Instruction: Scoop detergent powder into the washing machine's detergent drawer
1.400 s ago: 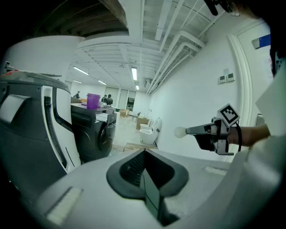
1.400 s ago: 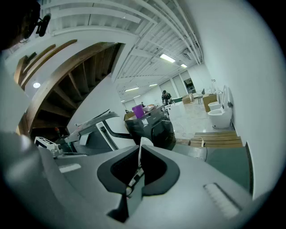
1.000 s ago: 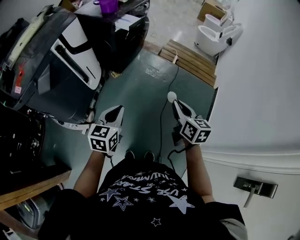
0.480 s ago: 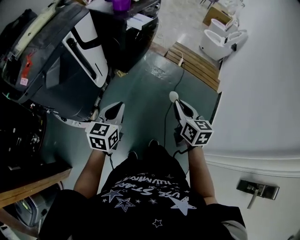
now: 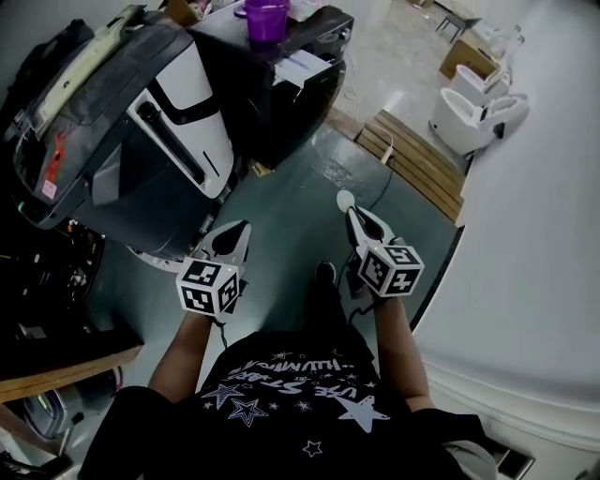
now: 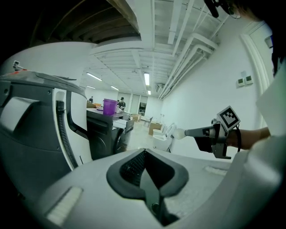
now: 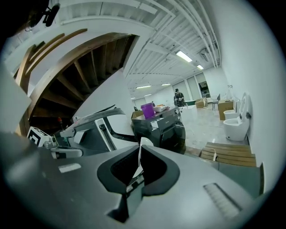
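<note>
**Scoop held, washer well ahead**

Right gripper (image 5: 359, 217) is closed on the thin handle of a white scoop (image 5: 345, 199). The handle runs up between the jaws, and the round bowl sticks out past the tips, pointing forward away from the person. I cannot tell from any view whether the bowl holds powder. Left gripper (image 5: 232, 234) is level with it on the other side of the body, jaws together with nothing between them.

Both grippers hang over bare green floor (image 5: 291, 187), with the person's shoe just below them.

Farther on, ahead and to the left of the scoop, stands the dark washing machine (image 5: 281, 103). A pale drawer (image 5: 305, 67) seems to be pulled out of its upper front on the side facing the right gripper. A purple cup (image 5: 267, 17) sits on top of the machine, behind the drawer. A large grey and white appliance (image 5: 141, 141) leans at the left, between the left gripper and the washer.

The scoop's long axis points roughly up the floor and passes to the right of the drawer. The drawer is well apart from the bowl, so my guess is the person must close the gap and swing the right gripper leftward to bring the bowl over the drawer. The right gripper has the open line to it.
</note>
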Motion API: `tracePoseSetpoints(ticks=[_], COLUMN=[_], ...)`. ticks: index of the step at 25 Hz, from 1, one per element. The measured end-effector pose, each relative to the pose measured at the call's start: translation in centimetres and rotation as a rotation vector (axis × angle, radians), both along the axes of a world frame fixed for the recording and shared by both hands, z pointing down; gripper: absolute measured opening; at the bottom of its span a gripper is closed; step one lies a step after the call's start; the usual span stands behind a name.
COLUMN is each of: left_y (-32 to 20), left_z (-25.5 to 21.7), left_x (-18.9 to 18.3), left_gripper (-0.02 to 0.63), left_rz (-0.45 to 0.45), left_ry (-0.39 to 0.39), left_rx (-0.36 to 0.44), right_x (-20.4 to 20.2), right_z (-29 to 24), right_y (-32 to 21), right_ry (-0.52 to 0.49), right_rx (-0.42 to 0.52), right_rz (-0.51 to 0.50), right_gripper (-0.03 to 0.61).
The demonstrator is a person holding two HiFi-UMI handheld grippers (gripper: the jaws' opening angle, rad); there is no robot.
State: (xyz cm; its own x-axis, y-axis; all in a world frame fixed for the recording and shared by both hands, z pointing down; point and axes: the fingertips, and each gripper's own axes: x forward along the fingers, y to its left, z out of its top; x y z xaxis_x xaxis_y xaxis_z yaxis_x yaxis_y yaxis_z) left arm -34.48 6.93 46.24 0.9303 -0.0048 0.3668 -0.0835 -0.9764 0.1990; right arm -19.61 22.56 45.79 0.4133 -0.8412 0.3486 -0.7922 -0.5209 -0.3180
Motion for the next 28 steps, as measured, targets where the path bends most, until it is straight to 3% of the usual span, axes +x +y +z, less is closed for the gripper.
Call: tracePoseSetpoints(ticks=[8,14,19,28], left_y=[-1.3,-2.0,-2.9,-8.3], left_z=[-1.1,-1.5,-1.9,-1.9], left_x=[15.1,24.1,27.9,31.5], left_gripper=[0.000,0.002,0.001,0.001], left_rz=[-0.080,-0.144,-0.182,-0.262], left_ry=[0.004,0.015,0.008,0.016], left_rx=[0.033,0.052,0.048,0.029], right_x=[16.1,25.5,30.5,35.5], right_z=[-0.4,-0.6,-0.8,-1.4], right_y=[-3.3,-4.9,-6.2,-12.3], right_ry=[-0.021,-0.011,-0.022,-0.040], right_rx=[0.034,0.045,0.054,0.076], right_rz=[-0.103,-0.172,-0.193,-0.231], right_gripper=[0.034,0.034,0.034,0.034])
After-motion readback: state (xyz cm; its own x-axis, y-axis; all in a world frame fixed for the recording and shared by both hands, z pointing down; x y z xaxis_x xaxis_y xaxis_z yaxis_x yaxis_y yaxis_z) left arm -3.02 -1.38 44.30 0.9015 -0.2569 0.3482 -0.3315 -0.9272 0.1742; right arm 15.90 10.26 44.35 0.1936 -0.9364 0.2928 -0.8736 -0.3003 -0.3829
